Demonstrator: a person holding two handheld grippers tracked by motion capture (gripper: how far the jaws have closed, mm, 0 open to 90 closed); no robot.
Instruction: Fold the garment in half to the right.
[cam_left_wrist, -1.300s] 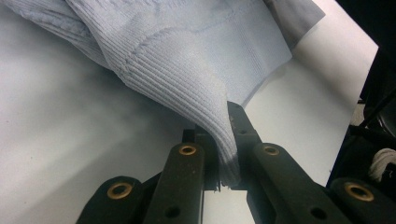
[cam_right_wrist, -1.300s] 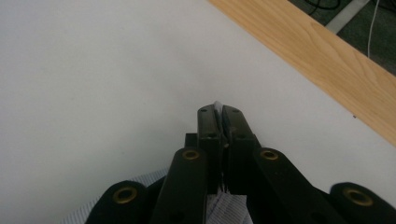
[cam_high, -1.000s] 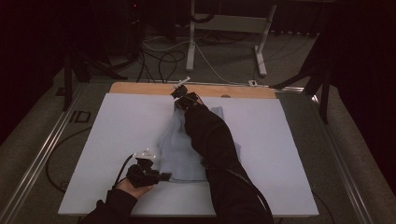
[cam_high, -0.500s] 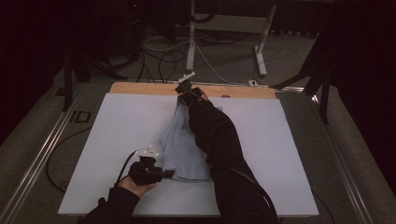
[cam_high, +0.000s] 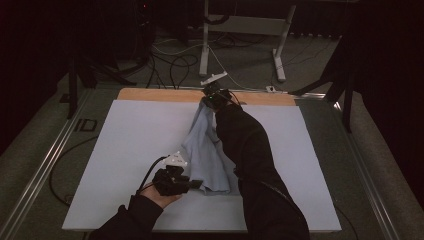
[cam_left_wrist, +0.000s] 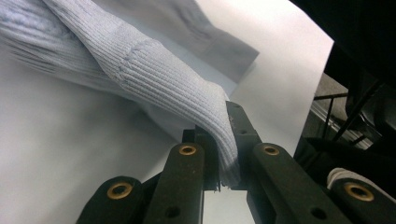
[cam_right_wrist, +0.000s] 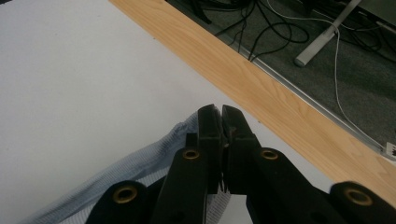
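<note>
Both grippers have lifted a bit, stretching the pale blue knit sweater (cam_high: 207, 150) over the desk (cam_high: 125, 145). Left gripper (cam_high: 192, 185) pinches its ribbed cuff tight, right gripper (cam_high: 207, 100) clamps the far end near the wooden edge (cam_high: 160, 94).

No writing, label, brand, number or sign can be read anywhere in these views: nothing legible on the pale blue ribbed knit garment (cam_left_wrist: 154, 74), the white worktop (cam_high: 135, 135) or its light wooden far edge (cam_right_wrist: 261, 88).
</note>
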